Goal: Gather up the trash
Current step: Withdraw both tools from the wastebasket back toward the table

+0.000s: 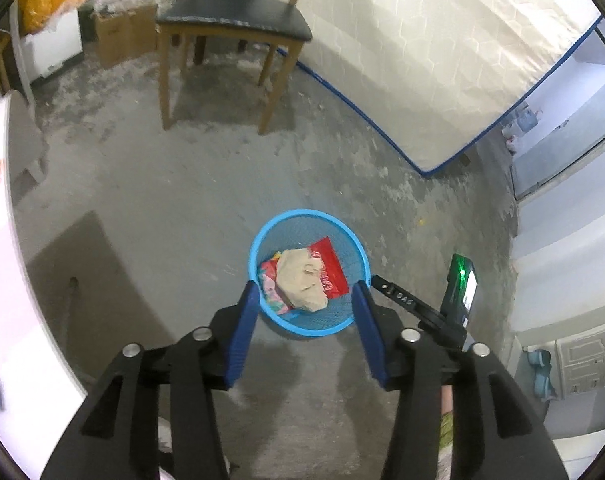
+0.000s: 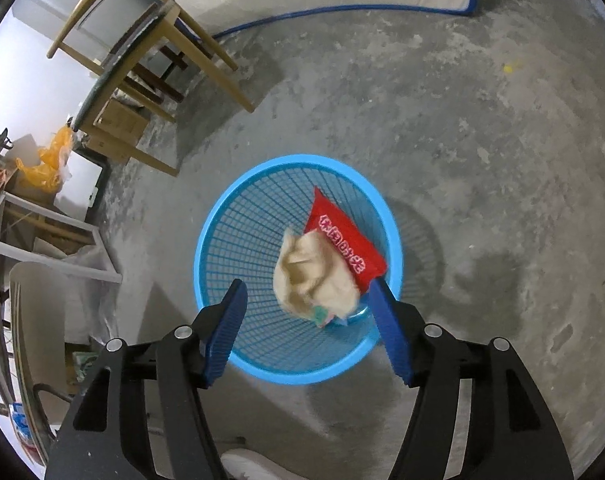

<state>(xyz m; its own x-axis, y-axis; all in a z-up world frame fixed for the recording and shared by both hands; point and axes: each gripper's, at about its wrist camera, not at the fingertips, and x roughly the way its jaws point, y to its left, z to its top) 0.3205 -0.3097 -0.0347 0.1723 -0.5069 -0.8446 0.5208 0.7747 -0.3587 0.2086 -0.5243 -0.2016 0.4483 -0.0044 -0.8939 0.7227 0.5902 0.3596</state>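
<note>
Both claws stand apart and hold nothing: the left gripper [image 1: 306, 292] and right gripper [image 2: 307, 290] hang above the blue basket [image 2: 222, 216] on the concrete floor [image 2: 482, 160], where a crumpled beige paper [image 2: 314, 276] lies on a red wrapper [image 2: 344, 230]

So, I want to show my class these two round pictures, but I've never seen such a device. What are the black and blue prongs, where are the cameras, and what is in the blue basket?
No robot here: a person holds a two-finger gripper in each hand, each carrying a wide-angle camera that looks along its fingers. One picture is from the left gripper, the other from the right gripper. Both point down at a blue mesh basket on a concrete floor. Inside lie a red packet, crumpled beige paper and a colourful wrapper. Both grippers are open, holding nothing. Behind stand a wooden chair and a mattress.
</note>
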